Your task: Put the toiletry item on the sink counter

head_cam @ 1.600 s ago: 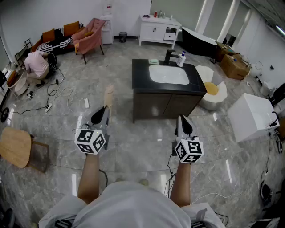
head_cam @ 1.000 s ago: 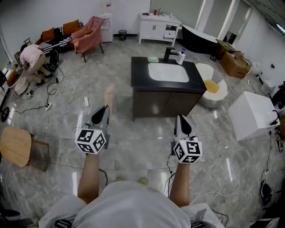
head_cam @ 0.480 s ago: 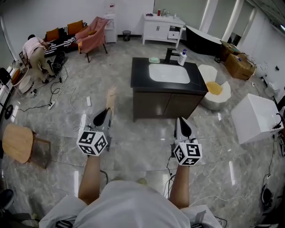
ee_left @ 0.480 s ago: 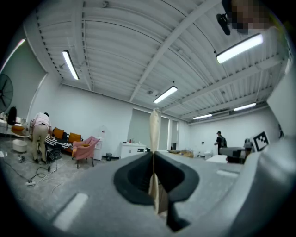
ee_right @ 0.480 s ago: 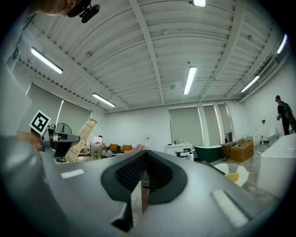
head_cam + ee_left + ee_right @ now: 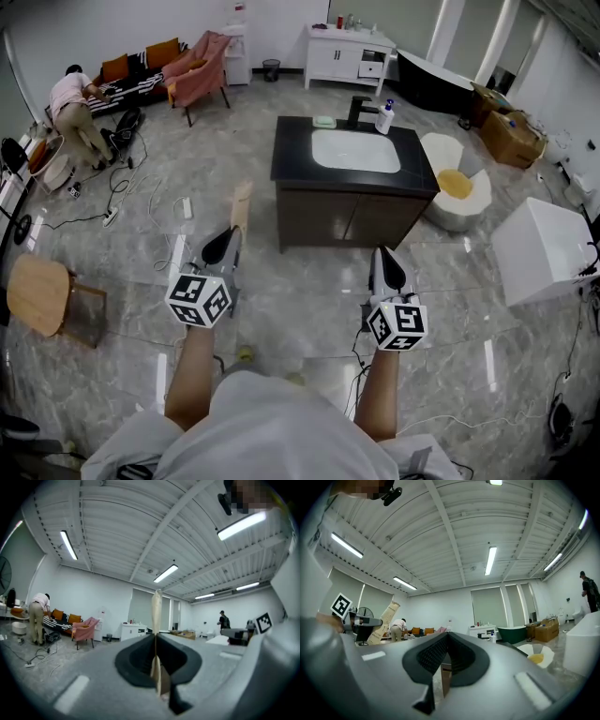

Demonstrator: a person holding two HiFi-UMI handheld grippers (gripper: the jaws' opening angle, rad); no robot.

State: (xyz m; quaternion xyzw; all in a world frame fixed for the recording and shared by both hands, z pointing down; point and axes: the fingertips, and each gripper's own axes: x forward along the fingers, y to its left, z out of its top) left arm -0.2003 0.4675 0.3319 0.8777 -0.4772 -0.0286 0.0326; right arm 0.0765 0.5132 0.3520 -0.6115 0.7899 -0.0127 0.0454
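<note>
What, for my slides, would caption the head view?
Left gripper holds a flat tan paper packet, facing the black-topped sink counter; right gripper shut, empty.

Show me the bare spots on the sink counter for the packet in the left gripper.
Bare: the counter strip left of the basin, and the one to its right. Crowded: the back edge, with soap dish, faucet and bottle.

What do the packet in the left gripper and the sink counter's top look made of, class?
Packet: tan, matte and flat, probably kraft card or paper. Counter top: black, smooth, slight sheen, perhaps stone or laminate; the look leaves it open.
</note>
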